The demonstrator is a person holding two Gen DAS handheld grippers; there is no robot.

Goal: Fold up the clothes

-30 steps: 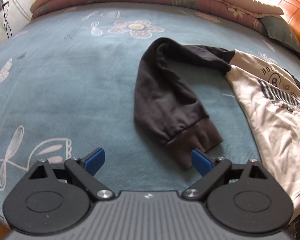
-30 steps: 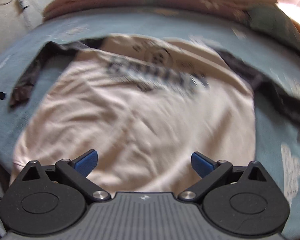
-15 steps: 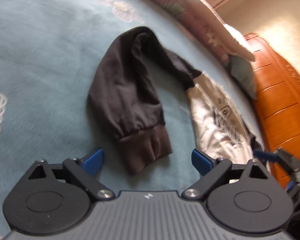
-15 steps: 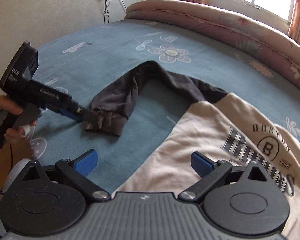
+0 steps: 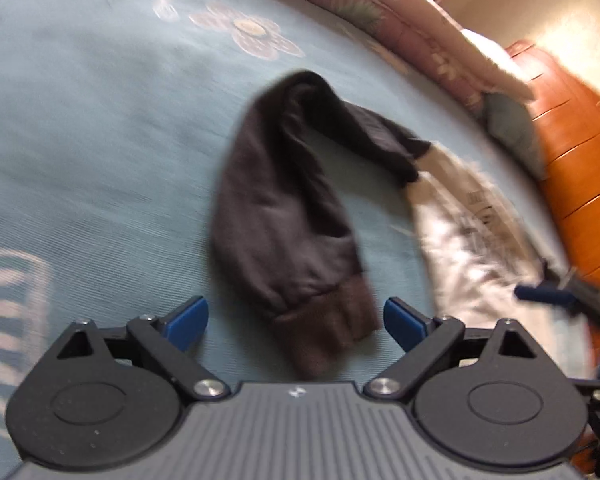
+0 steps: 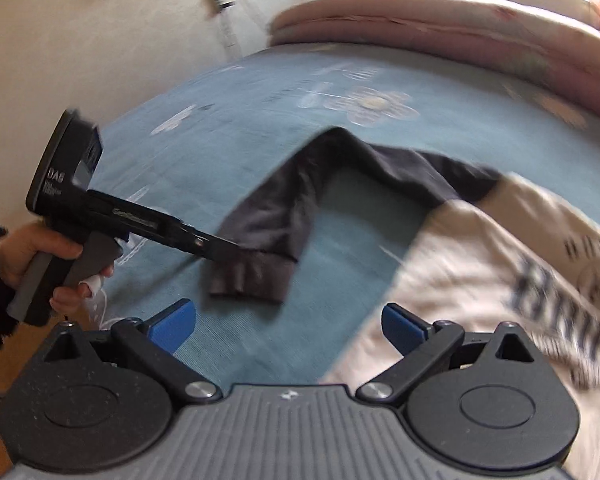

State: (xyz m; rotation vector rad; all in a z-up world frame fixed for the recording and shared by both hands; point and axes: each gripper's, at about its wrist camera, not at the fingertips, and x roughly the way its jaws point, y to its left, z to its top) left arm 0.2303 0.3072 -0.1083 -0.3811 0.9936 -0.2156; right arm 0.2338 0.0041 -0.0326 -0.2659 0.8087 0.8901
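A sweatshirt lies on the blue bedspread [image 5: 80, 152]. Its black sleeve [image 5: 284, 216] is bent in an arch, and its cuff [image 5: 331, 324] lies between the blue pads of my open left gripper [image 5: 296, 320]. The cream body with a printed logo [image 6: 511, 280] lies to the right. My right gripper [image 6: 286, 322] is open over the cream body's left edge, empty. In the right wrist view the left gripper [image 6: 224, 250] reaches the cuff [image 6: 248, 276]. In the left wrist view the right gripper [image 5: 547, 294] shows blurred over the cream body [image 5: 471, 248].
A rolled pink quilt [image 6: 439, 28] lies along the far edge of the bed. A grey-green pillow [image 5: 511, 128] and an orange wooden headboard [image 5: 579, 168] are at the right. A wall with cables [image 6: 100, 40] is at the left.
My left gripper has moved in so that the black cuff lies between its open pads. My right gripper has swung left from over the cream body toward the sleeve. Both stay open.
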